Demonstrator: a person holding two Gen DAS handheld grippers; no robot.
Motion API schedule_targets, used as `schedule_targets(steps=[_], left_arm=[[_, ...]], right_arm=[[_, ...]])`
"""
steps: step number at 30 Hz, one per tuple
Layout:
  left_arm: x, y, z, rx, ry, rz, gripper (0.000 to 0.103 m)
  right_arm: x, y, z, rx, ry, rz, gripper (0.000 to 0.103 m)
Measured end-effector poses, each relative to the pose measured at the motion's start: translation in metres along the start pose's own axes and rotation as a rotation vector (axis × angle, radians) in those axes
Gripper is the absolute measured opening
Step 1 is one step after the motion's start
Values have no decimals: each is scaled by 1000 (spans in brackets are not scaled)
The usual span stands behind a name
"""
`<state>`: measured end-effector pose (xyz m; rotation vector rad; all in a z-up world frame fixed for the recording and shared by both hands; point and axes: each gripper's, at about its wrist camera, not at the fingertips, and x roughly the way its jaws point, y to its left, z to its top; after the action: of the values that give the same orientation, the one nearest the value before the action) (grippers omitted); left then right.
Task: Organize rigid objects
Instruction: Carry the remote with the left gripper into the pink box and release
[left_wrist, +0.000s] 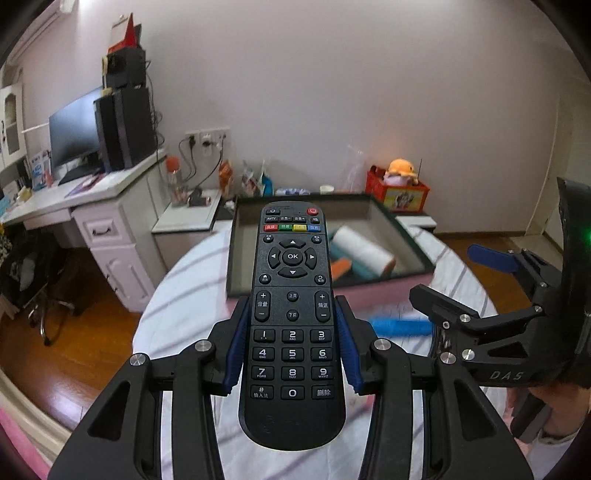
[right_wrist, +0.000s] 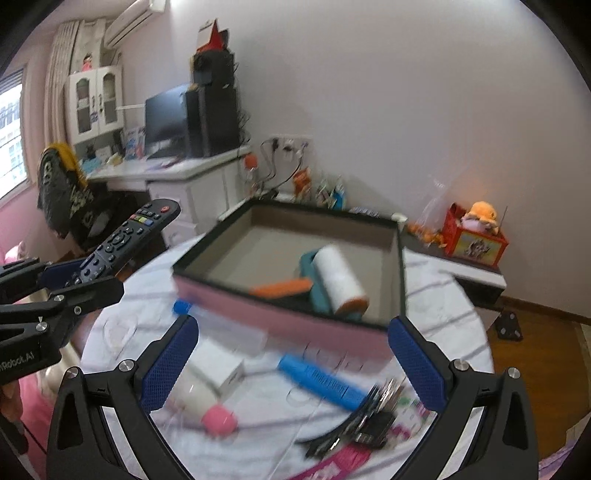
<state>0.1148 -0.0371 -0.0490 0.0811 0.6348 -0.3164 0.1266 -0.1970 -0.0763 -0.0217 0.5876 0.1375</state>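
Your left tool (left_wrist: 292, 343) is clamped on the black remote control (left_wrist: 292, 314), its blue pads (left_wrist: 236, 347) pressing both long edges near the number keys. The remote fills the centre of the left wrist view, buttons up, its power-key end toward the top of the frame. In the right wrist view the same remote (right_wrist: 129, 236) sits at the left edge, raised above the surface and angled toward the upper right.

Your right tool (right_wrist: 291, 365) stands wide with nothing between its blue pads (right_wrist: 168, 363). In the left wrist view it (left_wrist: 443, 291) enters from the right edge, beside the remote.

The open box (right_wrist: 288, 321), pink outside with a dark rim, rests on the round surface (right_wrist: 443, 295) under a white striped cloth, centre of the right wrist view. Inside it lie a white roll (right_wrist: 338, 275), a teal piece (right_wrist: 308, 266) touching it, and an orange bar (right_wrist: 282, 288).

In front of the box, lower in the frame, lie a blue ribbed stick (right_wrist: 319, 378), a white item with a pink end (right_wrist: 207, 404), a white flat block (right_wrist: 221, 363) and a blurred heap of dark clips and pink packaging (right_wrist: 358, 428). A red box with an orange plush toy (right_wrist: 476, 236) sits at the right against the wall.
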Motion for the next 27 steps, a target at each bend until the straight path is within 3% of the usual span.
schedule_targets(steps=[4, 13, 27], left_arm=[[20, -2, 25, 13, -15, -10, 44], [90, 1, 55, 33, 43, -7, 44], [185, 9, 42, 34, 222, 11, 44]], right_arm=[[12, -13, 18, 15, -38, -27, 103], [63, -29, 37, 22, -35, -71, 103], [125, -36, 22, 15, 88, -80, 103]])
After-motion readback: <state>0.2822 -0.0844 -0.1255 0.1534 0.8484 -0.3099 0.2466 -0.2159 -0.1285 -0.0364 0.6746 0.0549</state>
